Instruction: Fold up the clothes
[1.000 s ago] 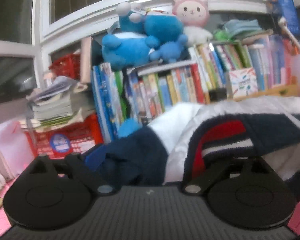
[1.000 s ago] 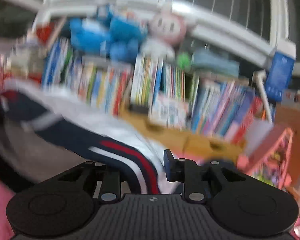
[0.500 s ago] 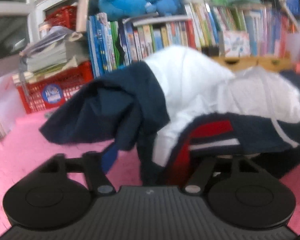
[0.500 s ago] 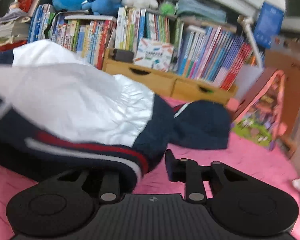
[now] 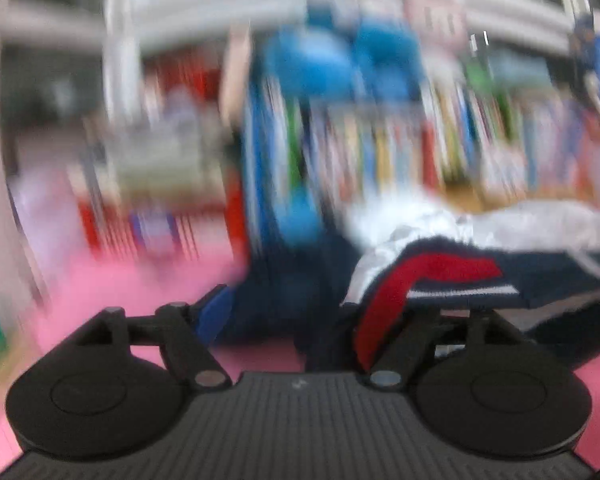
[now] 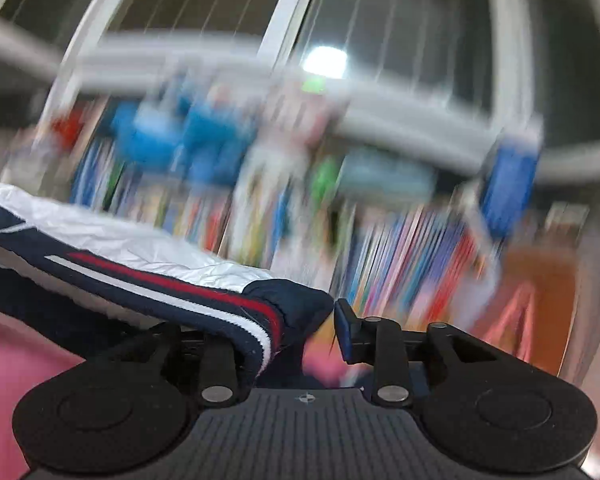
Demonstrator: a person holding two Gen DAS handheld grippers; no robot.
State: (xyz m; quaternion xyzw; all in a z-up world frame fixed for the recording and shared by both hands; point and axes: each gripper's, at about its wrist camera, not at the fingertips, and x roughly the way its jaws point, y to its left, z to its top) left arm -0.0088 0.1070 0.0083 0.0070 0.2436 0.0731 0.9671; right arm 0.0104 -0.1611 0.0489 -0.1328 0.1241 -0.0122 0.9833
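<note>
A navy and white jacket (image 5: 440, 236) with a red and white striped hem hangs low over the pink mat (image 5: 140, 280). In the left wrist view my left gripper (image 5: 300, 308) has its jaws wide and opening. The navy cloth and striped hem lie between them and drape over the right finger, hiding it. In the right wrist view the jacket's (image 6: 140, 248) striped hem lies over the left finger of my right gripper (image 6: 306, 328). Its jaws are opening, and the blue-padded right finger (image 6: 344, 328) stands just off the cloth. Both views are blurred.
A long bookshelf (image 5: 380, 140) packed with books runs behind the mat, also in the right wrist view (image 6: 380, 260). Blue plush toys (image 5: 340, 68) sit on top of it, with window frames above. A red basket (image 5: 140, 232) and stacked papers stand at the left.
Both views have swung upward and blurred, with the windows now filling the top. The jacket, spread low on the mat half a second ago, rides at the fingers. Both grippers' jaws stand a little wider.
</note>
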